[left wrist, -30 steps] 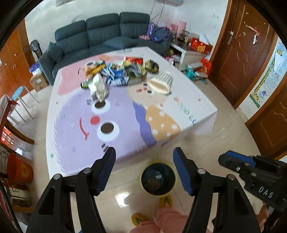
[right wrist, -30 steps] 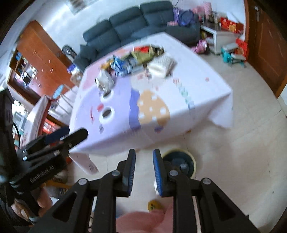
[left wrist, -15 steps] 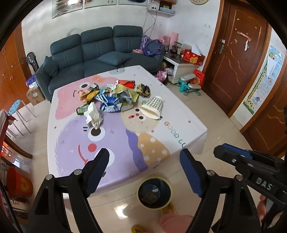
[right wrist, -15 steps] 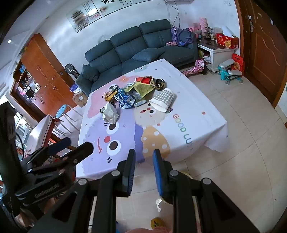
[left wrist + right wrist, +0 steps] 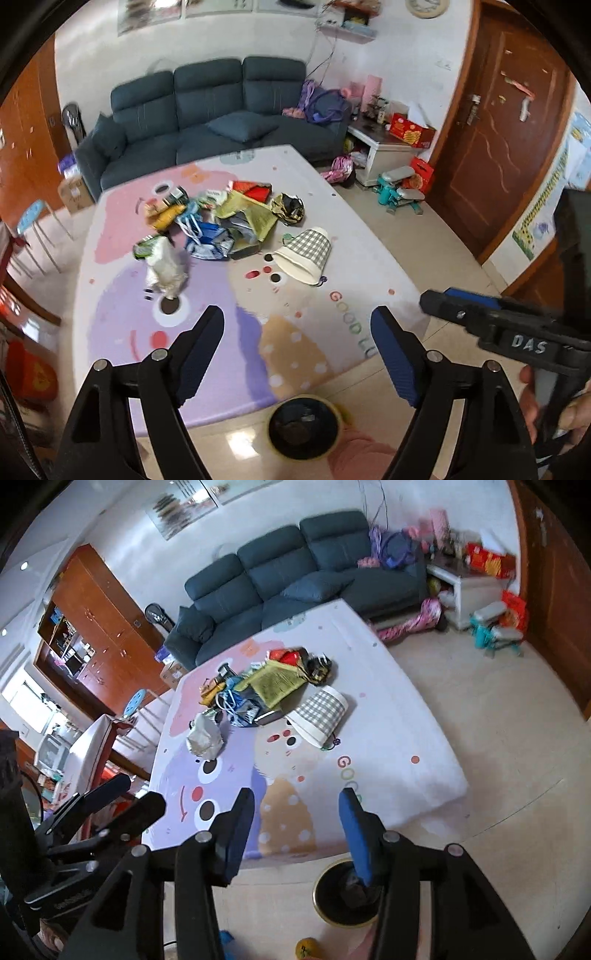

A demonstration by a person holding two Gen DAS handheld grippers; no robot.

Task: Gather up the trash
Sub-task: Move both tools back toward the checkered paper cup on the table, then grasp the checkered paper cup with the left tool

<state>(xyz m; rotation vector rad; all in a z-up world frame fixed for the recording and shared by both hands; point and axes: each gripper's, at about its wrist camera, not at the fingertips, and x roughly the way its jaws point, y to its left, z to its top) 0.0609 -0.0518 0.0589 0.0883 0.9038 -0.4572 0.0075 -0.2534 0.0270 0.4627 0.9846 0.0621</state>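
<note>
I see the table (image 5: 369, 236) under a cartoon-print cloth, with a heap of wrappers (image 5: 229, 218), 1 crumpled white bag (image 5: 164, 269) and 1 checked cup (image 5: 304, 254) on its side. On the floor (image 5: 498, 812) sits 1 bin (image 5: 303, 424).

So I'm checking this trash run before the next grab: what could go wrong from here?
1. The wrappers lie tangled in one heap, so a grab may drag neighbours off the printed tablecloth.
2. The black round bin sits on the floor below the table edge; dropped trash could miss it.
3. The crumpled white bag looks slippery for the fingers.
</note>
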